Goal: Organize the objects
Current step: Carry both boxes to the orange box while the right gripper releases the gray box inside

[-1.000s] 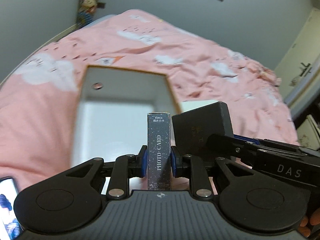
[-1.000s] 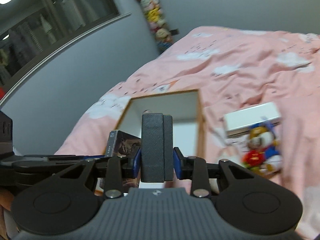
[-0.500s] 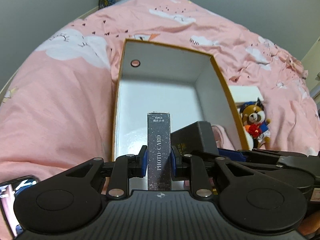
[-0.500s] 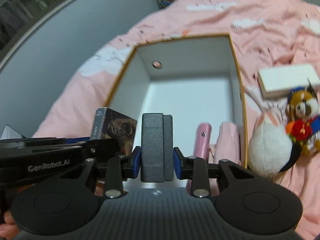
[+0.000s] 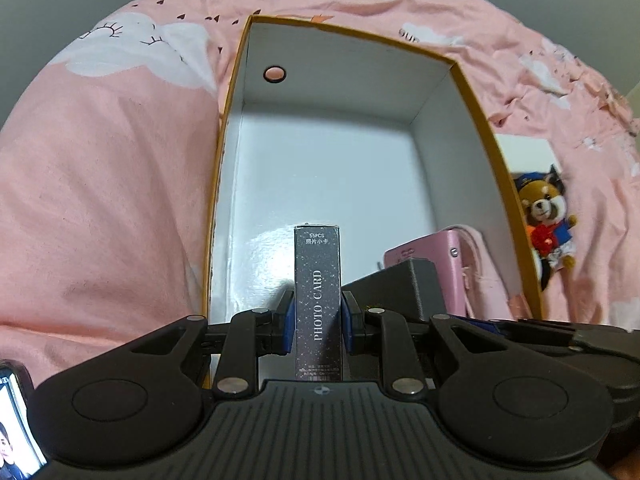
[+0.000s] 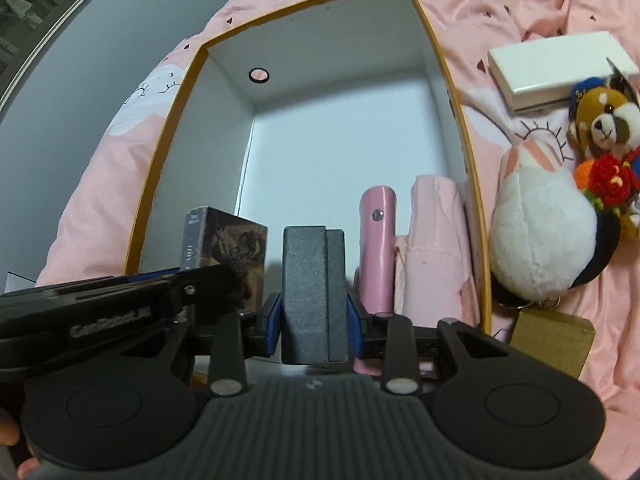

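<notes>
Bed point(image 5: 100, 200) with pink duvet carries the open white storage box point(image 5: 472, 92), yellow-rimmed, floor mostly bare. Already inside, at the box's near right corner: pink pouch point(image 6: 434, 240) and pink case point(image 6: 376, 240). Outside, on the bed by the box's right wall: white plush point(image 6: 540, 232), red-panda plush point(image 6: 604, 128), flat white box point(image 6: 560, 64), gold box point(image 6: 552, 340). Left tool point(image 5: 318, 320) clamps an upright photo card box point(image 5: 318, 292), right tool point(image 6: 314, 324) clamps a dark grey box point(image 6: 312, 288); both over the box's near end, not released. Roughly halfway, I'd judge: two in, two going in, about four left.
</notes>
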`<state>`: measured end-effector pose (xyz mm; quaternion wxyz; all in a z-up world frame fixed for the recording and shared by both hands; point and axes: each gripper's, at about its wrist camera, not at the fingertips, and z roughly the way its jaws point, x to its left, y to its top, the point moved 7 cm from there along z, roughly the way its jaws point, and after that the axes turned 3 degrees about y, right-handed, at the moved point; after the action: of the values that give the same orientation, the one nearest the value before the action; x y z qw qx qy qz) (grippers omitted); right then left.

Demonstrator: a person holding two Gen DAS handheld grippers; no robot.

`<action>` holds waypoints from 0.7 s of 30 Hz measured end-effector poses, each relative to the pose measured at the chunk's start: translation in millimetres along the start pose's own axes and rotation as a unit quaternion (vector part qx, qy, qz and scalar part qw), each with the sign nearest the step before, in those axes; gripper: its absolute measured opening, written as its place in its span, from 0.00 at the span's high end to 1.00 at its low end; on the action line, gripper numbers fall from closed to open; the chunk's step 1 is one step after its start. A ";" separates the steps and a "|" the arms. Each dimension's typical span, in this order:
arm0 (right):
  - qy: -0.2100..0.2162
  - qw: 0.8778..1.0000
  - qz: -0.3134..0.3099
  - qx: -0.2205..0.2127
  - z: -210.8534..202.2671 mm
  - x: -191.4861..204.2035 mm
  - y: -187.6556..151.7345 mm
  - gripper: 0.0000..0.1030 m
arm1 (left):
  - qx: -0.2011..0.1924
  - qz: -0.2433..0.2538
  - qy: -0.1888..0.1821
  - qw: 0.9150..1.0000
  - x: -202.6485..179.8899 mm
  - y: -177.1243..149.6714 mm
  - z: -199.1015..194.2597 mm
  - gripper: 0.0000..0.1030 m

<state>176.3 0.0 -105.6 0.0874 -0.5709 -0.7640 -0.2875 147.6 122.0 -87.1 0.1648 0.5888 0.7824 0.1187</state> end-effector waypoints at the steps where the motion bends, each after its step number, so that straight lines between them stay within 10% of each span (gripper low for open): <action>1: 0.001 1.000 0.000 0.002 0.2 0.0 -0.2 0.66 | -0.003 0.004 0.007 1.000 -0.9 0.1 0.2 0.76; 14: 0.020 0.999 -0.028 0.006 -10.6 5.6 -7.7 0.54 | 0.004 0.018 0.020 1.000 -10.1 -2.9 1.4 0.76; 21: -0.026 0.995 -0.061 -0.075 -49.6 -3.1 -8.5 0.52 | 0.010 0.037 0.030 0.999 -23.4 -2.0 8.2 0.75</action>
<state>159.9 -30.8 -69.3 0.0066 -0.5356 -0.7759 -0.3334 155.0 98.8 -92.7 0.1304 0.6154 0.7656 0.1343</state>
